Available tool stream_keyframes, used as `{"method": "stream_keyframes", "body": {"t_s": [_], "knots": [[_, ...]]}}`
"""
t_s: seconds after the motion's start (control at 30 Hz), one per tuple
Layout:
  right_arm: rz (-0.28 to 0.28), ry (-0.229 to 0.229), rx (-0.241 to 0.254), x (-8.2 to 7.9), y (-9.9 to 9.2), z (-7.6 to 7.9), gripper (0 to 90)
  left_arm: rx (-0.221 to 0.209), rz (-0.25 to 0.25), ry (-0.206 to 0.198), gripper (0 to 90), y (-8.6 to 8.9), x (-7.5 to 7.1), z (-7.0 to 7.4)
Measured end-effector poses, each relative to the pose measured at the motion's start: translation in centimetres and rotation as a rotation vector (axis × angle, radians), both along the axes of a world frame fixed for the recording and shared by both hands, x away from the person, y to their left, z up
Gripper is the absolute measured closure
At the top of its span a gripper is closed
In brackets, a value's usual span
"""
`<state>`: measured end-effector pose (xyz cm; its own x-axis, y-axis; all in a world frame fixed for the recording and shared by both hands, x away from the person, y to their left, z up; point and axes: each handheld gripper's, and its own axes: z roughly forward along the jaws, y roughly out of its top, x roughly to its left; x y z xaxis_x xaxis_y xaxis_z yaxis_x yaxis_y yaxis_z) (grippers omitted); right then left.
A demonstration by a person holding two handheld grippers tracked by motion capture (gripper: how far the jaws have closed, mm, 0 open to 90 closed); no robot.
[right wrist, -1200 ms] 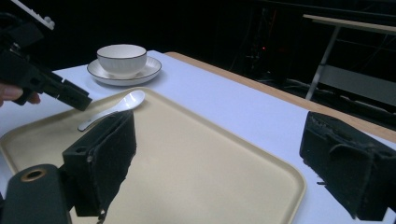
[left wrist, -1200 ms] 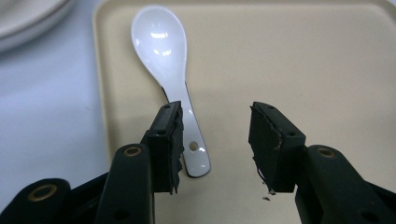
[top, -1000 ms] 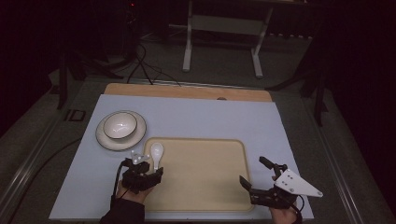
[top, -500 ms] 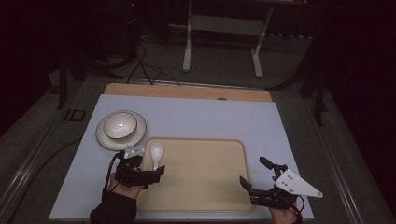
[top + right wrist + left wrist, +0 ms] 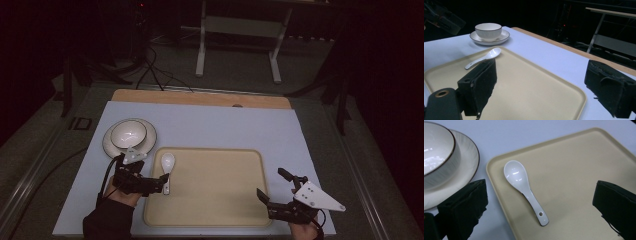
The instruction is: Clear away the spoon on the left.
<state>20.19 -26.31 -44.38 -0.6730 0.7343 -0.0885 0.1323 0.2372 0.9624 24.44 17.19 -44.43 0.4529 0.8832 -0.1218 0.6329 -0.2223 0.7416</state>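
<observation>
Spoon [image 5: 525,190] lies free on tray [image 5: 579,170]. Left gripper [image 5: 162,184] jaws, just opening, stand wide, empty. Right gripper [image 5: 275,192] released too.

A dark room: grey floor [image 5: 240,70], white-legged table [image 5: 240,25], black cables [image 5: 150,75] behind.

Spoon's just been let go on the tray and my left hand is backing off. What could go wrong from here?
1. The left tongs, jaws just opened wide with nothing between them, hang close over the white ceramic spoon; a careless retreat could clip its handle.
2. The spoon lies near the beige plastic tray's left rim, so a nudge might tip it onto the mat.
3. The white bowl on its plate sits just behind that hand.
</observation>
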Motion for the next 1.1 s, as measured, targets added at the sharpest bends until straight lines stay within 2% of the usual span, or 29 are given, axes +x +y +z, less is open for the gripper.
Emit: {"method": "stream_keyframes", "body": {"t_s": [0.1,0.23,0.3,0.33,0.37,0.4,0.43,0.47,0.5,0.6,0.67,0.73,0.8,0.97,1.1], "knots": [[-0.002,-0.002,0.001,0.0,0.0,0.0,10.8,0.016,-0.009,-0.02,0.6,0.8,-0.1,0.2],[-0.003,0.0,0.0,0.0,0.0,0.0,10.8,0.004,-0.022,-0.037,0.6,2.1,-0.2,0.7],[-0.002,-0.001,-0.002,0.0,0.0,0.0,10.7,-0.015,-0.055,-0.037,0.6,2.7,-0.3,0.9],[-0.001,-0.001,-0.004,0.0,0.0,0.0,10.7,-0.034,-0.091,-0.035,0.6,2.9,-0.3,0.9],[-0.001,-0.002,-0.005,0.1,0.0,0.0,10.8,-0.029,-0.11,-0.02,0.6,3.2,-0.3,0.8],[-0.001,-0.002,-0.005,0.1,0.0,0.0,10.8,-0.029,-0.11,-0.02,0.6,3.2,-0.3,0.8],[-0.002,-0.003,-0.005,0.0,0.0,0.0,10.7,-0.006,-0.112,-0.021,0.6,3.6,-0.3,0.7],[-0.003,-0.002,-0.004,0.1,0.0,0.0,10.8,-0.012,-0.116,-0.025,0.6,3.9,-0.3,0.5],[-0.003,-0.002,-0.006,0.1,0.1,0.0,10.8,-0.018,-0.111,-0.012,0.6,4.2,-0.3,0.4],[-0.004,-0.002,-0.007,0.0,0.1,0.0,10.8,-0.02,-0.115,-0.018,0.6,4.6,-0.4,0.2],[-0.005,0.0,-0.007,0.1,0.1,-0.1,10.8,-0.015,-0.12,-0.038,0.6,5.2,-0.7,-0.1],[-0.006,0.001,-0.007,0.1,0.1,-0.1,10.8,-0.006,-0.114,-0.032,0.6,5.6,-0.7,-0.4],[-0.005,0.0,-0.008,0.0,0.1,-0.1,10.8,-0.03,-0.124,-0.039,0.6,6.0,-0.9,-0.6],[-0.007,0.001,-0.009,0.1,0.1,-0.1,10.8,-0.059,-0.134,-0.04,0.6,6.8,-1.0,-1.4],[-0.009,0.002,-0.01,0.1,0.1,-0.1,10.8,-0.06,-0.118,-0.022,0.6,7.2,-1.1,-2.3]]}}
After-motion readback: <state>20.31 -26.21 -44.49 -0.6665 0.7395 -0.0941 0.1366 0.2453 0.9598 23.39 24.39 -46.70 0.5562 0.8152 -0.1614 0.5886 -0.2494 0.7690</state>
